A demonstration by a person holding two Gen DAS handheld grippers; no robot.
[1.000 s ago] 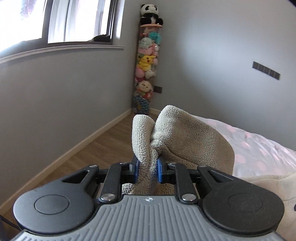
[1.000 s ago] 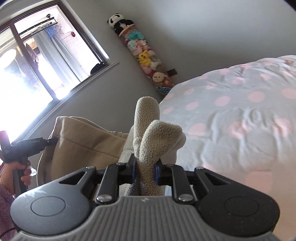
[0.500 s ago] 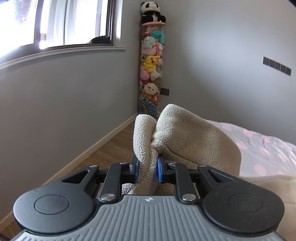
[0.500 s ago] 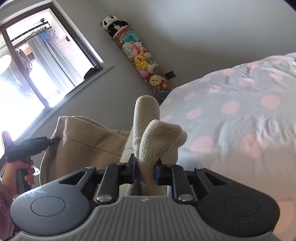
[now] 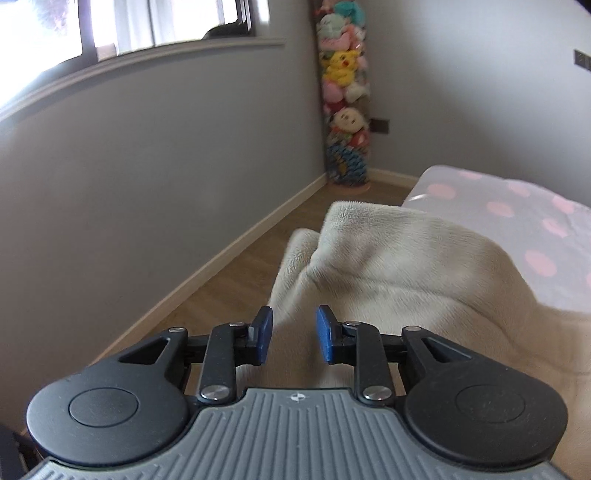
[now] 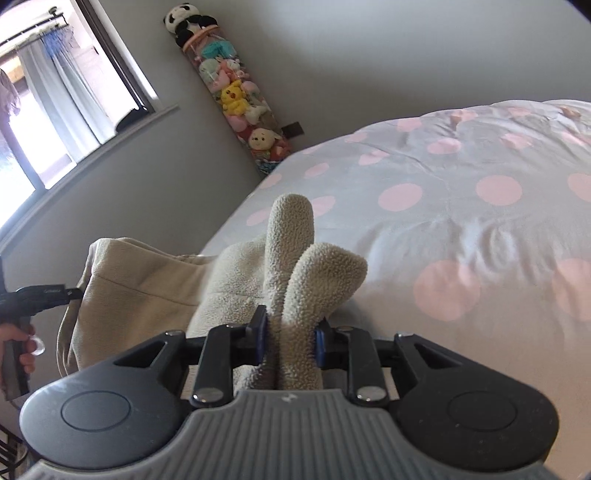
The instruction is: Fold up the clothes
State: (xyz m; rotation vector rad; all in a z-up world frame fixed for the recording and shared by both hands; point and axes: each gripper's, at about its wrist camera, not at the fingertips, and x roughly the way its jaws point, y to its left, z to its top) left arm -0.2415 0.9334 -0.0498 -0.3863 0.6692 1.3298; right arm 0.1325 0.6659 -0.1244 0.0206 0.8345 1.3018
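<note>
Clear tube (image 6: 236,99) of plush toys at 11 o'clock; polka-dot bed (image 6: 461,206). Left tool (image 5: 293,339) opening, pads clear of fleece garment (image 5: 388,273); right tool (image 6: 289,341) opening, fleece touching both pads.

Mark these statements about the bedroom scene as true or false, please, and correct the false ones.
1. The bed cover is grey with pink dots. True.
2. The left gripper clamps the fleece garment tightly. False: its blue pads stand apart from the cloth and the jaws are opening; the fleece only lies between them.
3. Folds of fleece stand up between the pads of the right gripper. True; these jaws are opening too.
4. The tall tube of plush toys lies on the bed. False: it stands in the corner of the room, on the floor.
5. A toy panda sits on top of the tube. True.
</note>
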